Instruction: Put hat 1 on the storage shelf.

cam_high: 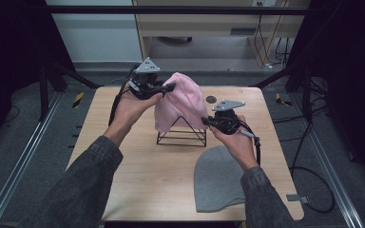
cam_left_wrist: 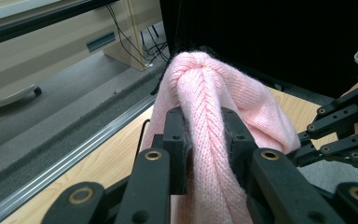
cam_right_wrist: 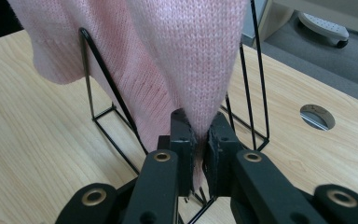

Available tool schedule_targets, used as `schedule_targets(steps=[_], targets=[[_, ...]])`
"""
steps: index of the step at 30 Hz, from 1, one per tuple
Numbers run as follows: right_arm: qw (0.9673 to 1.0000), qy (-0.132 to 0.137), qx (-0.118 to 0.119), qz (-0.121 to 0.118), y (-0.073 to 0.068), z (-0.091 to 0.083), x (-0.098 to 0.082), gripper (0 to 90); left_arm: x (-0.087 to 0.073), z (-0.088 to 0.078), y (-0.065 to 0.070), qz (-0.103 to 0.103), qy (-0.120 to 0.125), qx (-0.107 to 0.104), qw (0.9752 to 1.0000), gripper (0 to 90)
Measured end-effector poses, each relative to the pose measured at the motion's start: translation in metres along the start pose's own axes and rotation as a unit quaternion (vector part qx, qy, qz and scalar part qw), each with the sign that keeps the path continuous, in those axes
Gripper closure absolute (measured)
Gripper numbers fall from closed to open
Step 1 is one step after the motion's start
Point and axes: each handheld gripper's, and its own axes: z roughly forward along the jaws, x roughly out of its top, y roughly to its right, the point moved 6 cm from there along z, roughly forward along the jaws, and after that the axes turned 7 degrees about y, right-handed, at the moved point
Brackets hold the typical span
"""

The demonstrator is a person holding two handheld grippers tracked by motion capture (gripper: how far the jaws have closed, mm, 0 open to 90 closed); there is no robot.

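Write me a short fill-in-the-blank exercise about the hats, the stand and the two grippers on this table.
1. The left gripper and the right gripper are both shut on the ____ hat.
2. That hat hangs over a black ____ stand.
3. The grey hat lies ____ on the table.

Missing words: pink; wire; flat

pink knit hat (cam_high: 180, 102) over black wire stand (cam_high: 181, 135), left gripper (cam_high: 171, 87) and right gripper (cam_high: 207, 122) on it, grey hat (cam_high: 216, 178) flat nearby
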Motion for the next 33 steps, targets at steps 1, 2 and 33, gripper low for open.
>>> schedule_targets(steps=[1,2,33], targets=[[1.0000,-0.001,0.000,-0.002,0.000,0.000,-0.001,83.1,0.000,0.000,0.001,0.000,0.001,-0.001,1.0000,74.3],[1.0000,-0.003,-0.001,-0.004,0.000,-0.001,-0.001,83.1,0.000,0.001,0.002,-0.001,0.001,-0.002,1.0000,74.3],[0.9996,-0.012,-0.025,0.001,-0.002,0.008,-0.025,83.5,-0.027,0.006,-0.001,0.000,-0.005,-0.002,1.0000,74.0]])
